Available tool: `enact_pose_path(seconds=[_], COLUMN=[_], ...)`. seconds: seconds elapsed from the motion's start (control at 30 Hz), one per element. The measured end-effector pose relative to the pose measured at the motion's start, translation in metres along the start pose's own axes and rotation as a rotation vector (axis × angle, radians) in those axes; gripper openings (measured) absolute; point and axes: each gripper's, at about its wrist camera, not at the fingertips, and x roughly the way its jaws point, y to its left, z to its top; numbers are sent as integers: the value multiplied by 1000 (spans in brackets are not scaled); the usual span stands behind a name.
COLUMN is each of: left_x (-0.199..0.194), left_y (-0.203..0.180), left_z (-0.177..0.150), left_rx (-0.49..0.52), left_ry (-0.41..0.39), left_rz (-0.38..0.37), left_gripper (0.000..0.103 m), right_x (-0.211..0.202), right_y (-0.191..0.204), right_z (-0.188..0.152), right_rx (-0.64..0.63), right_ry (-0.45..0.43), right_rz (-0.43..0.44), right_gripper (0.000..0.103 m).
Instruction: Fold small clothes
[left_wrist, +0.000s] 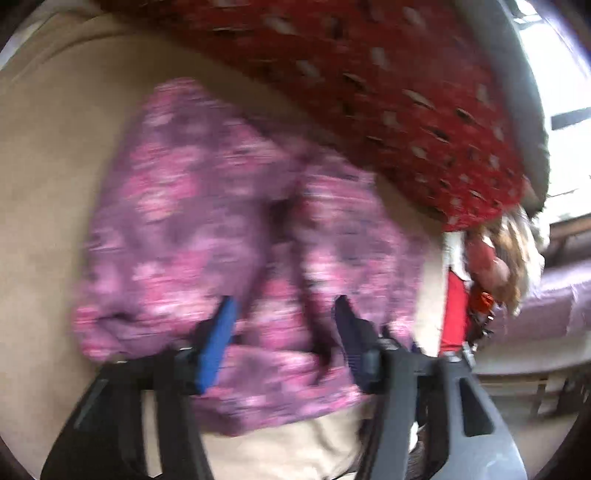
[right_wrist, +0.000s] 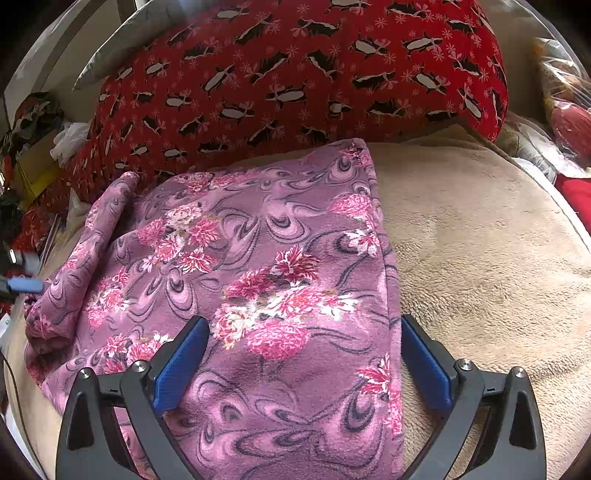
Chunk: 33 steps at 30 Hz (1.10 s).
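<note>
L tongs (left_wrist: 284, 314) spread | R tongs (right_wrist: 303, 339) spread over purple cloth (right_wrist: 258, 258) | red pillow (right_wrist: 295, 74) behind

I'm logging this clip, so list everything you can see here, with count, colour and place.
Garment: one, purple with pink flowers, lying on the blanket, partly folded.
Blanket: one, beige, under the garment.
Pillow: one, red with black and white print, behind the garment.
Plastic bag: one, clear, far right edge.
Clutter: several items, mixed colours, left edge; too small to tell.
Left gripper: blue pads, open, over the garment.
Right gripper: blue pads, open, over the garment's right edge.
</note>
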Motion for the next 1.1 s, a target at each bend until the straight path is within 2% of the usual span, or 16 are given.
enact_pose_path(seconds=[0.07,0.23,0.27,0.3,0.33,0.4,0.5,0.63,0.8,0.87,0.93,0.97,1.0,1.03,1.1], left_x=[14,72,72,68,64,52,23,-10,-40,-38,-41,-41,-43,-46,-52], left_y=[-17,-22,-23,-25,-26,-27,-21,6,64,84,109,116,126,133,138], left_z=[1,7,6,7,8,11,16,24,48,57,61,62,61,58,45], left_rx=[28,-16,-24,-17,-8,-13,27,11,-63,-113,-166,-173,-190,-209,-201], left_ry=[24,135,126,92,76,28,-64,-136,-202,-194,-190,-194,-191,-186,-168], left_rz=[-21,49,55,52,44,22,70,113,267,293,397,424,408,346,152], left_gripper=[60,58,47,31,3,3,3,3,3,3,1,1,1,1,1], right_x=[0,-1,-1,-1,-1,-1,-1,-1,-1,0,0,0,0,0,1], right_y=[0,-1,-1,0,0,0,-1,-1,0,1,1,2,2,2,2], right_z=[0,0,0,0,0,1,0,0,0,-1,-2,-2,-2,-2,-2], right_rx=[2,2,5,6,7,9,9,7,5,4,4,3,4,4,4], right_ry=[0,-1,-2,-3,-4,-4,-3,-4,-4,-4,-4,-4,-4,-4,-4], right_rz=[2,3,5,6,7,9,6,2,-4,-5,-8,-10,-11,-12,-11], right_gripper=[101,101,101,101,101,101,101,101,101,101,101,101,101,101,101])
